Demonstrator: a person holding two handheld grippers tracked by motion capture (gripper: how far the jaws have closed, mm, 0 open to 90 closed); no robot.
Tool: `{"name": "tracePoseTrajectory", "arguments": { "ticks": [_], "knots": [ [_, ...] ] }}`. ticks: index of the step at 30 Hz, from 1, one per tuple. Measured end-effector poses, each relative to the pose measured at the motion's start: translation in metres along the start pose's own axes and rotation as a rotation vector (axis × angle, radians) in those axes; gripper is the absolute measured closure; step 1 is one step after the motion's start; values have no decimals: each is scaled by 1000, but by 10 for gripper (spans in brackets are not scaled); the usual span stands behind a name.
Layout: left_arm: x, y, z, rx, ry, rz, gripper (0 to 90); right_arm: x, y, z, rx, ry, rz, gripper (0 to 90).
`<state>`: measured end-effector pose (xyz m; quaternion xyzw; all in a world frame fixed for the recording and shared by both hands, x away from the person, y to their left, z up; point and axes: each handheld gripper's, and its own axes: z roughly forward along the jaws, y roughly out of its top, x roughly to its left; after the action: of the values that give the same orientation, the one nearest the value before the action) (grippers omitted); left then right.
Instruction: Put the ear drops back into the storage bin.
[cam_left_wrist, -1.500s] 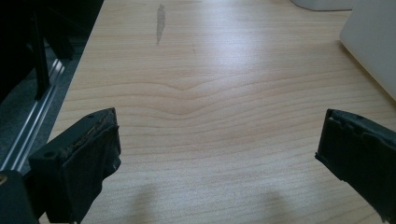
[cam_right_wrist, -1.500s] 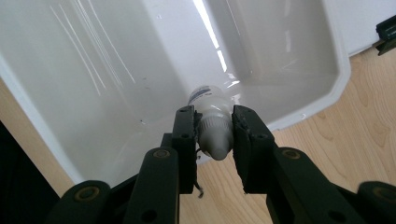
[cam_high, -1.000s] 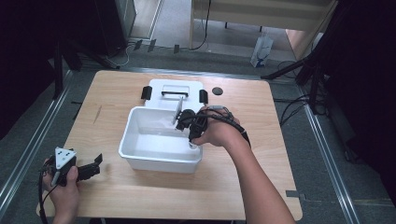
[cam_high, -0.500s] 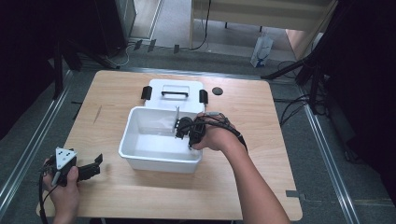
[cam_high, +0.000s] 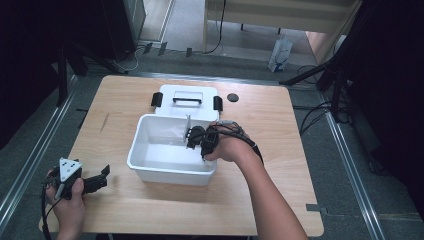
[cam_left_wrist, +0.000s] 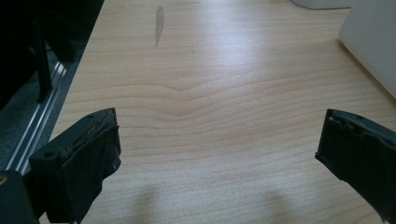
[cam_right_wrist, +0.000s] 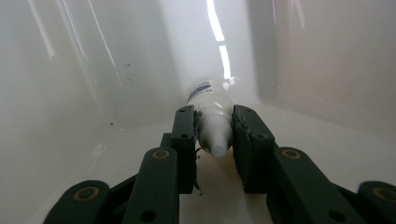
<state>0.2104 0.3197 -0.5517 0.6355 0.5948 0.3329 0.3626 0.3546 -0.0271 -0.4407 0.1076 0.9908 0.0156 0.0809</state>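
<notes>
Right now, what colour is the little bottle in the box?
White, with a blue label; the bottle shows best in the right gripper view.

The right gripper (cam_high: 196, 138) is sitting low inside the white rectangular plastic bin (cam_high: 170, 170), whose walls are closing it in on every side, leaving room only upward. Beyond its tips the small white plastic bottle (cam_right_wrist: 212, 116) is blocking the way toward the bin's corner. Behind the bin, the white lid with a black handle and clips (cam_high: 186, 98) is lying on the light wooden table (cam_high: 280, 130). Ahead of the left gripper (cam_high: 97, 179), bare tabletop is stretching away, with the bin's wall standing to its right.
</notes>
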Motion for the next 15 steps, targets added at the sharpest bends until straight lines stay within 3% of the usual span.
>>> {"name": "tracePoseTrajectory", "arguments": {
  "ticks": [9,15],
  "knots": [
    [0,0,0,1,0,0,3,-1,-2,0,-1,7,14,713],
    [0,0,0,2,0,0,3,1,-3,-4,-31,12,17,470]
  ]
}}
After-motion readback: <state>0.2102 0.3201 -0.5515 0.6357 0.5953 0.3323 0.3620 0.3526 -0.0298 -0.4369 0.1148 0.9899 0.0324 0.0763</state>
